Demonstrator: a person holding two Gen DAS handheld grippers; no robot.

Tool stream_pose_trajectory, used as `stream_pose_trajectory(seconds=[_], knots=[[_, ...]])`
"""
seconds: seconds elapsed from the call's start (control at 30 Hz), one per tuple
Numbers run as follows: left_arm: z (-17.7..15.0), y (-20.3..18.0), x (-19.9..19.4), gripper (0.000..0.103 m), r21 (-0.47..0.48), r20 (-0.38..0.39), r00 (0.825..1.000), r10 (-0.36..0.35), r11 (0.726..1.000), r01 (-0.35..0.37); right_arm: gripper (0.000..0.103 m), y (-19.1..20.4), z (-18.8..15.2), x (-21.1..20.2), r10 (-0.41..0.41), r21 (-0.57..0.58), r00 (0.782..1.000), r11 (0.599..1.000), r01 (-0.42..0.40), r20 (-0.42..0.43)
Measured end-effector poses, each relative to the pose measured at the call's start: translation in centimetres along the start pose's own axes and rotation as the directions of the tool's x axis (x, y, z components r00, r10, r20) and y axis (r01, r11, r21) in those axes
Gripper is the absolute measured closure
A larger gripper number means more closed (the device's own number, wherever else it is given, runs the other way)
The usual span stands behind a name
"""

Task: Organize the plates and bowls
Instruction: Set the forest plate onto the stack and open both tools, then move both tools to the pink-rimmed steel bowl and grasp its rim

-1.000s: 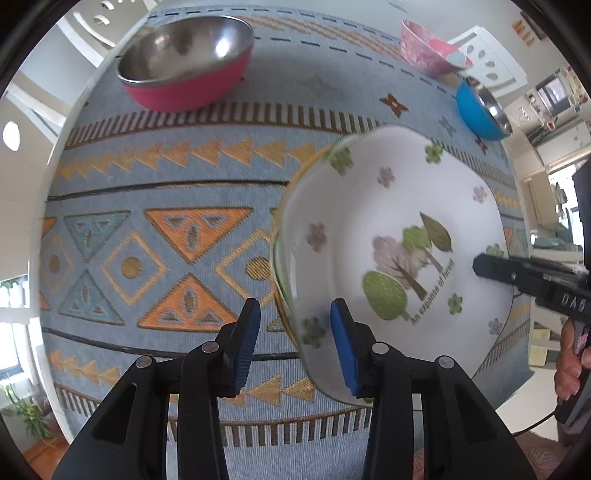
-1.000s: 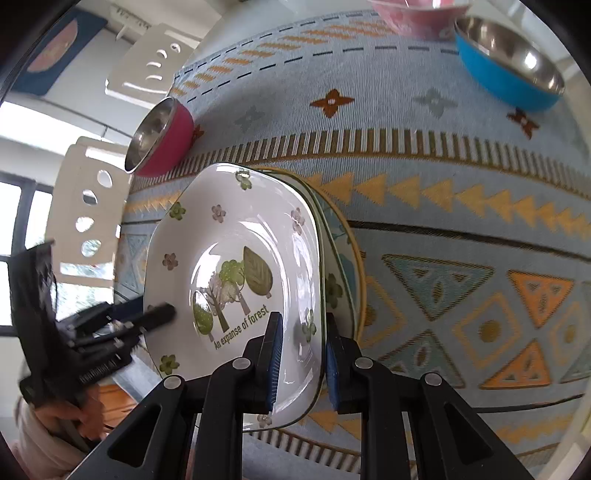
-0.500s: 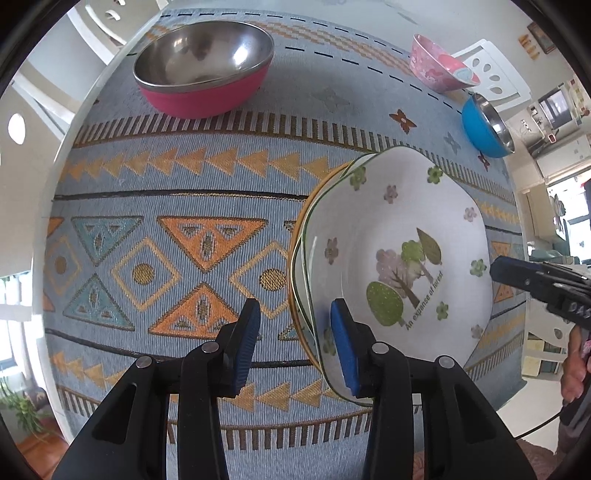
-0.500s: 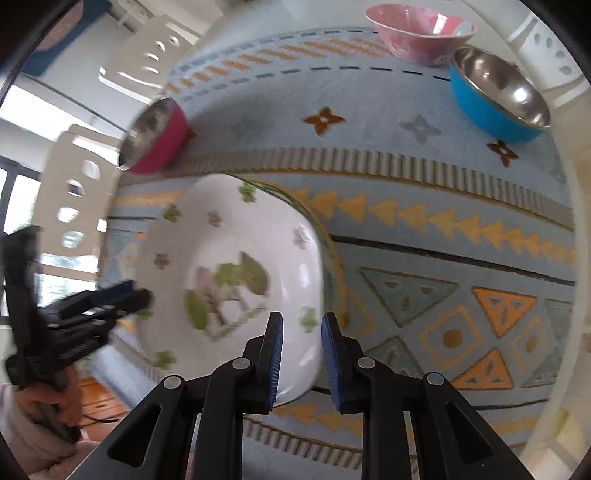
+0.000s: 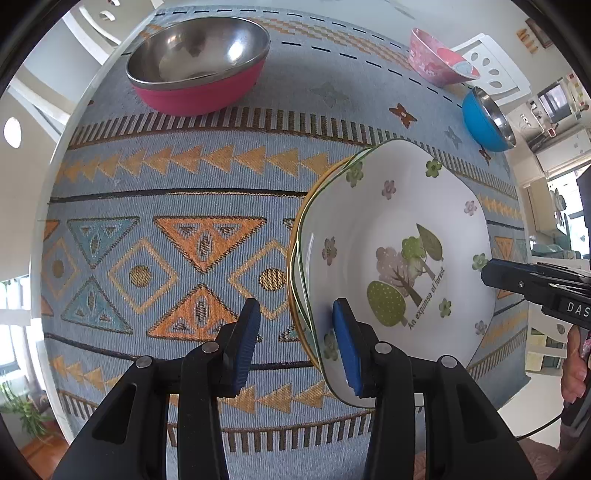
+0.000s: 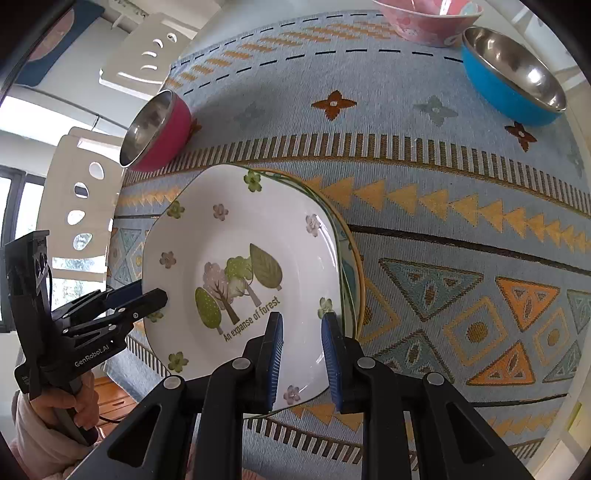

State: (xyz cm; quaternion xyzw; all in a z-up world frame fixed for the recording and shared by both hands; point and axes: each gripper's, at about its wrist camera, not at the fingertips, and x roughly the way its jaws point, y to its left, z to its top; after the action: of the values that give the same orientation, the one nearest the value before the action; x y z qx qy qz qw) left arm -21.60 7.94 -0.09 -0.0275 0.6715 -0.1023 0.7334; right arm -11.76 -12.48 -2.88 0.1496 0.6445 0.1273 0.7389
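Observation:
A white tree-print plate (image 5: 399, 258) (image 6: 240, 273) lies on top of a stack of plates, whose gold rim (image 5: 295, 236) (image 6: 356, 273) shows beneath. My left gripper (image 5: 295, 347) is open at the stack's near-left edge, its right finger over the top plate's rim. My right gripper (image 6: 301, 354) is open with its jaws astride the plate's near rim, not pinching it. A red steel bowl (image 5: 199, 62) (image 6: 155, 129), a pink bowl (image 5: 439, 62) (image 6: 424, 18) and a blue steel bowl (image 5: 487, 122) (image 6: 513, 77) stand farther back.
A patterned blue and orange cloth (image 5: 166, 229) (image 6: 461, 221) covers the table. White chairs (image 6: 74, 206) stand at the far side. The table's near edge lies just below both grippers.
The tree-print plate came down from its tilted, lifted pose onto the stack. My right gripper's jaws opened off its rim. Both grippers drew back a little.

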Motion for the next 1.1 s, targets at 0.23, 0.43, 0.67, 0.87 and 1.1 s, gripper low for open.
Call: stream_pose_trajectory(seconds=[0.23,0.43,0.67,0.87,1.1], knots=[[0.1,0.2,0.2,0.058,-0.011,-0.007,1.0,-0.001,1.0,0.001,0.081,-0.4,0.0,0.6,0.041,0.027,0.999,0.999,-0.041,-0.012],[0.1,0.1,0.3,0.057,0.001,-0.008,1.0,0.004,1.0,-0.004,0.081,0.0,0.0,1.1,0.043,0.025,0.999,0.999,-0.043,-0.015],[0.1,0.0,0.6,0.056,0.003,-0.023,1.0,-0.002,1.0,0.002,0.081,-0.3,-0.1,1.3,0.059,0.031,0.998,0.998,-0.058,-0.028],[0.2,-0.3,0.3,0.059,0.013,-0.017,1.0,0.009,1.0,-0.008,0.081,0.0,0.0,1.5,0.036,0.013,0.999,0.999,-0.035,-0.039],[1.2,0.0,-1.8,0.059,-0.025,0.039,0.999,-0.036,0.999,0.037,0.081,1.2,0.5,0.9,0.043,-0.027,0.999,0.999,-0.043,-0.015]])
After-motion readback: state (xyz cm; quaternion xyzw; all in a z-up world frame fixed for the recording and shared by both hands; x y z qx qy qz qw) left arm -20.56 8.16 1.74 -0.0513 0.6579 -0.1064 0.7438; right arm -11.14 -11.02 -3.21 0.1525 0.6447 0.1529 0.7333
